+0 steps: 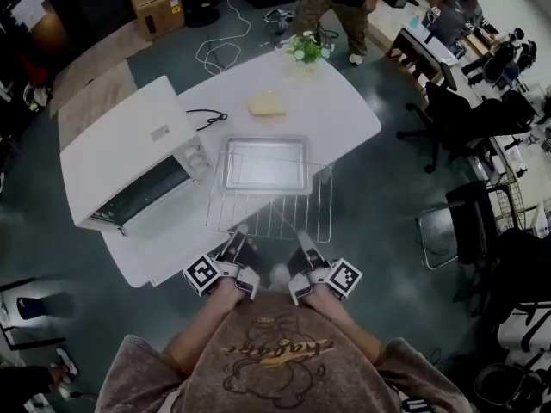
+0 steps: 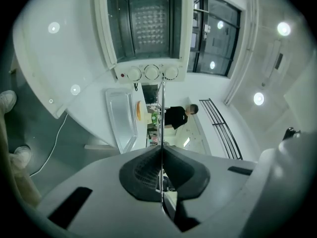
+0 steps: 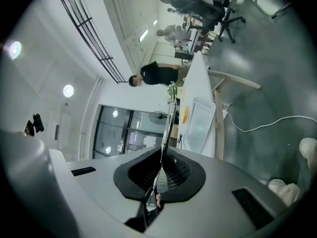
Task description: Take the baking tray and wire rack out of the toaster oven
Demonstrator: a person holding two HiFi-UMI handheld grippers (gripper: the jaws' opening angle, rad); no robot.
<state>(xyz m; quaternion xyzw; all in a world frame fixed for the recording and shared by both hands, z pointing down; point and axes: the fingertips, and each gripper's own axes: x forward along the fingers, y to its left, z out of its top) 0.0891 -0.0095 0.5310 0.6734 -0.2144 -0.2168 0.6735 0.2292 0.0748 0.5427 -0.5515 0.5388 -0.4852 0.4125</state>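
The wire rack (image 1: 271, 205) is held level over the white table's (image 1: 344, 101) near edge, and its far side overlaps the baking tray (image 1: 264, 163) lying flat on the table. My left gripper (image 1: 234, 246) is shut on the rack's near rim at the left. My right gripper (image 1: 306, 246) is shut on the same rim at the right. Left of the tray stands the white toaster oven (image 1: 129, 144) with its door down. In both gripper views the rack (image 2: 162, 113) (image 3: 171, 118) runs edge-on as a thin wire out of the closed pads of the left gripper (image 2: 161, 175) and the right gripper (image 3: 161, 175).
A flat bread-coloured piece (image 1: 267, 104), a black cord (image 1: 207, 119) and a small flower pot (image 1: 307, 48) lie beyond the tray. A person (image 1: 340, 7) stands past the table's far end. Office chairs (image 1: 456, 110) crowd the right side. A cardboard box (image 1: 157, 3) sits on the floor at the back left.
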